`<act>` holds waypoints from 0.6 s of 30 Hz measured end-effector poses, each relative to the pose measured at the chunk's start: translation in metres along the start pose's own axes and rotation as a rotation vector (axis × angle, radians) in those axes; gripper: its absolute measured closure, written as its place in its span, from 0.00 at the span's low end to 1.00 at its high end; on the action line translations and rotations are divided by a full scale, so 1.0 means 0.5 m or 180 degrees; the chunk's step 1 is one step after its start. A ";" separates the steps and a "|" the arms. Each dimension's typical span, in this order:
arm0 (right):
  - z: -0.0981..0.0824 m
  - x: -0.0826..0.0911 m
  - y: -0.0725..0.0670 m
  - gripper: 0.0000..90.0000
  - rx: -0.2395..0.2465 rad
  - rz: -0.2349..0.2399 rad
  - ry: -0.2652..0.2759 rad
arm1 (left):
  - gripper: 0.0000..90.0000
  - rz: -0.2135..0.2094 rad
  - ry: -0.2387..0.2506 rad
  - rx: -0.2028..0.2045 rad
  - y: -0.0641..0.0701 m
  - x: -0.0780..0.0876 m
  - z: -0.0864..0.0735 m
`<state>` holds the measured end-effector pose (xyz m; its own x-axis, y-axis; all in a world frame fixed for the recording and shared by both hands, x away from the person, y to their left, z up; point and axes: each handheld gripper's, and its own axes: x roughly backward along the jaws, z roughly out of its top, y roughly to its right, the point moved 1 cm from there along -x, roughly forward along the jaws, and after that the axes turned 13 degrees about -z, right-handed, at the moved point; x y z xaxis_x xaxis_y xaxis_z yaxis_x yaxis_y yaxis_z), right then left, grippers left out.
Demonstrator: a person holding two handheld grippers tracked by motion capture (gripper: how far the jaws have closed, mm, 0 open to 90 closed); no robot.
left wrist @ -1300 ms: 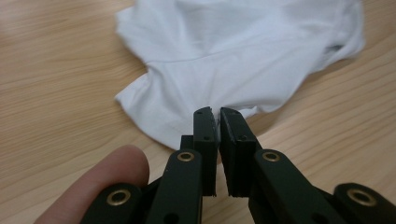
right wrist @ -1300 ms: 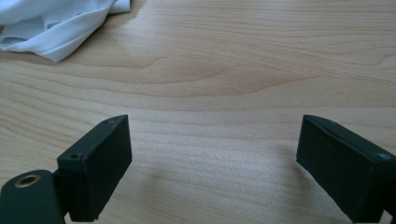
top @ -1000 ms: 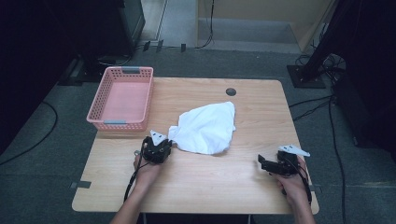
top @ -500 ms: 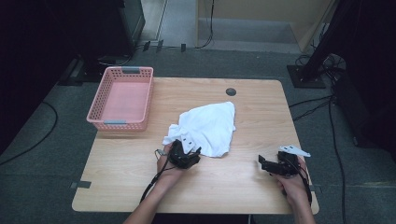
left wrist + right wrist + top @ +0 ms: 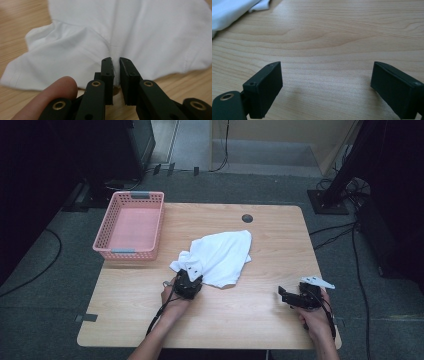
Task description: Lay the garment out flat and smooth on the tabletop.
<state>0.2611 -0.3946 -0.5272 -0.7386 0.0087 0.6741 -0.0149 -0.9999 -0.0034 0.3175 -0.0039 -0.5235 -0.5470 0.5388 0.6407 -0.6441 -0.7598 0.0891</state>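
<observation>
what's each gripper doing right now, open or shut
Left gripper: jaws have just been closing, pinched on the near edge of the white cotton garment.
Right gripper: open, holding nothing.

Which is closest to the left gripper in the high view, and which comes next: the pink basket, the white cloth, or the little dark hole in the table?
From the left gripper:
1. White cloth, right at its jaws.
2. Pink basket, far left.
3. Dark hole, far edge.
</observation>
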 end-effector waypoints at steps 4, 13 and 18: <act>0.000 -0.001 -0.002 0.12 0.0006 -0.0001 -0.0001 | 0.78 0.0298 0.0057 0.0189 -0.046 0.023 -0.007; -0.001 -0.006 -0.011 0.12 0.0026 -0.0001 -0.0025 | 0.61 -0.0315 0.0250 -0.0219 0.030 0.045 0.001; -0.002 -0.003 -0.013 0.12 0.0029 0.0014 -0.0015 | 0.53 -0.0443 -0.0023 -0.0375 0.061 0.000 -0.003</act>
<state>0.2618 -0.3881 -0.5288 -0.7354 0.0043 0.6776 -0.0055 -1.0000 0.0005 0.2968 -0.0263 -0.5220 -0.4445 0.6328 0.6340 -0.7718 -0.6299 0.0875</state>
